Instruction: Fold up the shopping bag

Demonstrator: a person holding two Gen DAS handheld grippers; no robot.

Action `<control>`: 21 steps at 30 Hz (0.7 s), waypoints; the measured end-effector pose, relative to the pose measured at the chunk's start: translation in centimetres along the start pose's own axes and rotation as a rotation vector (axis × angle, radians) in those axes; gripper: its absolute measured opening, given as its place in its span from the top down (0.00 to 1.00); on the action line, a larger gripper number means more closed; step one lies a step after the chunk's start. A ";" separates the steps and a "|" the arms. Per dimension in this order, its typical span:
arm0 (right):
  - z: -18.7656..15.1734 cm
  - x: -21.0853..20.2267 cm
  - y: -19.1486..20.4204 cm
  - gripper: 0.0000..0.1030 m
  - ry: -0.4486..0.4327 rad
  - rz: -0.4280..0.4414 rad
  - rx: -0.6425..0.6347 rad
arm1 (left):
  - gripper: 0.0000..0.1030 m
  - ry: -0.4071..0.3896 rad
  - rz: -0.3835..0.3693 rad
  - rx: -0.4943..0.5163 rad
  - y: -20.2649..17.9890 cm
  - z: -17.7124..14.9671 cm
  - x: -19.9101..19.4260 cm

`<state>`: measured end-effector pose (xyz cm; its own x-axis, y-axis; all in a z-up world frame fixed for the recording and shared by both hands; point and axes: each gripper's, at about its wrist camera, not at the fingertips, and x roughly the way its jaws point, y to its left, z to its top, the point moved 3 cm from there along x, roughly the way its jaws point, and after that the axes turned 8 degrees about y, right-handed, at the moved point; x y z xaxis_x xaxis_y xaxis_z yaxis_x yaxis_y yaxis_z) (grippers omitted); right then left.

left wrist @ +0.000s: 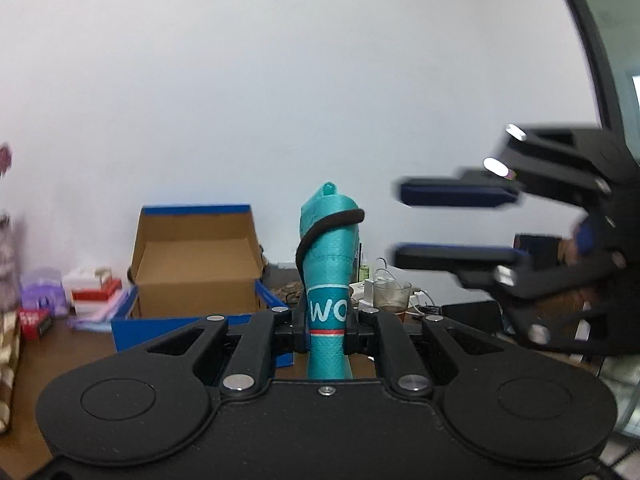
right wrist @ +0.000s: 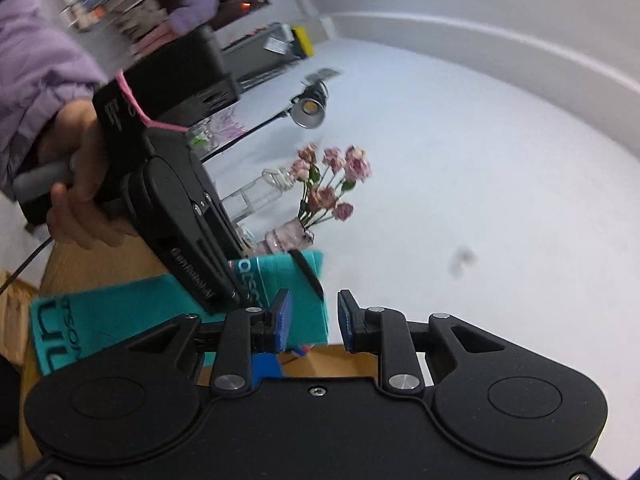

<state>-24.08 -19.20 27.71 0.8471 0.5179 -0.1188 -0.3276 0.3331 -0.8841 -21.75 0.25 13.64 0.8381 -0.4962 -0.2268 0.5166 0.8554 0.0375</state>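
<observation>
The left gripper (left wrist: 326, 330) pinches the rolled teal shopping bag (left wrist: 329, 264) upright above the bench (left wrist: 60, 344), an elastic loop (left wrist: 320, 234) round its top. The right gripper (left wrist: 400, 222) hangs beside it, parted and empty. The soft, light fabric looks best held mid-roll; open air surrounds it.

Even, soft indoor light fills both fisheye views, leaving the pale wall (left wrist: 280, 80) bright and almost shadowless, with small glints on the metal rivets. In the left wrist view the right gripper (left wrist: 400, 220) smears with motion blur at the right edge and clutter at the far left goes soft, while the near bag (left wrist: 326, 264) stays sharp. The right wrist view is tilted and smeared toward its top left, a lit lamp (right wrist: 310, 110) glows warm, the flowers (right wrist: 332, 180) are slightly blurred, and straight lines bow at the dark corners.
</observation>
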 end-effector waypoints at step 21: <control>2.5 1.9 5.0 0.96 0.017 0.005 -0.232 | 0.90 0.007 0.229 0.379 -4.0 -1.7 0.2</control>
<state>-25.14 -14.57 24.16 0.8534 0.5049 -0.1296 -0.2288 0.1394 -0.9634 -23.95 -3.01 11.78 0.9379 -0.2982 -0.1773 0.3465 0.8278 0.4411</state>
